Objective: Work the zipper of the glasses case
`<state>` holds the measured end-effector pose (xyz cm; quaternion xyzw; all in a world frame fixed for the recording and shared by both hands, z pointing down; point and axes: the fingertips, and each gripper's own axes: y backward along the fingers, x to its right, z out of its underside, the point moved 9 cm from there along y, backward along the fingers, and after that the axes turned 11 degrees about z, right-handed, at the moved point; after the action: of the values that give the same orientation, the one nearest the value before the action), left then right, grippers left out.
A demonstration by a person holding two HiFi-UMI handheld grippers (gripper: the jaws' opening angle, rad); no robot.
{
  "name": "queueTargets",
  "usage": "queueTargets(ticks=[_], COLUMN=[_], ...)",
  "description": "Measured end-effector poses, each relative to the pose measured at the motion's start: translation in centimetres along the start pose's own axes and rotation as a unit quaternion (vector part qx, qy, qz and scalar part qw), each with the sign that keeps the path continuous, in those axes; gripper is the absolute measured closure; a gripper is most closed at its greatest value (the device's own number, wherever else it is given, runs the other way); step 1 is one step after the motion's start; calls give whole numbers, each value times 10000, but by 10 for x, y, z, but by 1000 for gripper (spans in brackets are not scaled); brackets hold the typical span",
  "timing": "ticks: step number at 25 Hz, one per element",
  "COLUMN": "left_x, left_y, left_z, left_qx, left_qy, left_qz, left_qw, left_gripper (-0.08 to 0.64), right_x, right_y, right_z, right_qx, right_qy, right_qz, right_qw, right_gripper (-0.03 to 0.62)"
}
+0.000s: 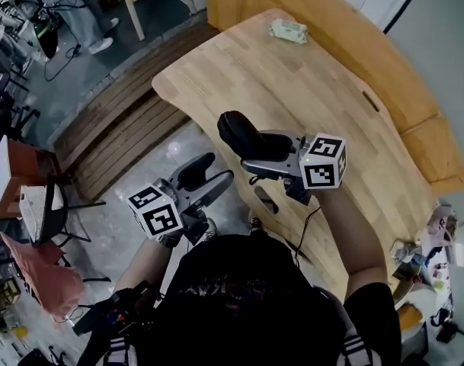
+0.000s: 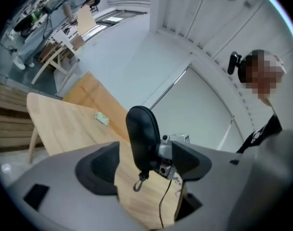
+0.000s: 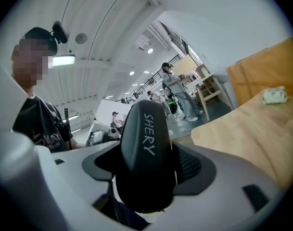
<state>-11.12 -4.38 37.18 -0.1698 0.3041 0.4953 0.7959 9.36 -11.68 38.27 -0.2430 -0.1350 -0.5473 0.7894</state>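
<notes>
A black oval glasses case [image 1: 243, 134] is held in the air over the near edge of the wooden table [image 1: 292, 82], with my right gripper [image 1: 256, 148] shut on it. In the right gripper view the case [image 3: 146, 153], printed "SHERY", fills the gap between the pads of that gripper [image 3: 148, 170]. My left gripper [image 1: 211, 177] hangs lower left of the case, open and apart from it. The left gripper view looks past its spread jaws [image 2: 146, 170] to the case [image 2: 142, 138], whose zipper pull [image 2: 138, 185] dangles free below.
A small pale green packet [image 1: 288, 30] lies at the table's far end. A cable [image 2: 163, 201] hangs from the right gripper. A chair [image 1: 33, 204] and wooden slats [image 1: 117, 128] stand on the floor to the left; people work in the background.
</notes>
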Motion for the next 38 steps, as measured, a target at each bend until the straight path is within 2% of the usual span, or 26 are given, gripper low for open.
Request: queueTargets(ticks=[2,5,15,26,30,33,36,38], left_x=[2,6,21,21,18,15,8,2], left_y=[-4,-9,-14,-5,-2,4,14,20], left_z=[-5,-10,-12,-14,-18,-26,-38,-46], left_qx=[114,237,86,30,154,441,775,1018], left_qy=[197,357,597,636,688,819,989,1135], left_qz=[288,620,1453,1668,1738,1840,1920,2026], left_qw=[9993,9972,9875,9839,9822,9785,9733,9673], left_gripper=[197,173,170,196,201,201,202,202], right_x=[-16,-35,-87,-99,-100,-98,-88,-80], right_y=[1,2,-8,-17,-17,-9,9,20], right_z=[5,12,24,26,23,18,16,21], right_qx=[-9,-29,-289,-303,-16,353,1027,1556], right_qy=[14,19,209,126,68,-171,-765,-1356], right_qz=[-54,-145,-660,-700,-679,-708,-729,-751], right_qw=[10000,9999,9972,9970,9977,9967,9891,9756], right_gripper=[252,253,252,250,250,250,250,250])
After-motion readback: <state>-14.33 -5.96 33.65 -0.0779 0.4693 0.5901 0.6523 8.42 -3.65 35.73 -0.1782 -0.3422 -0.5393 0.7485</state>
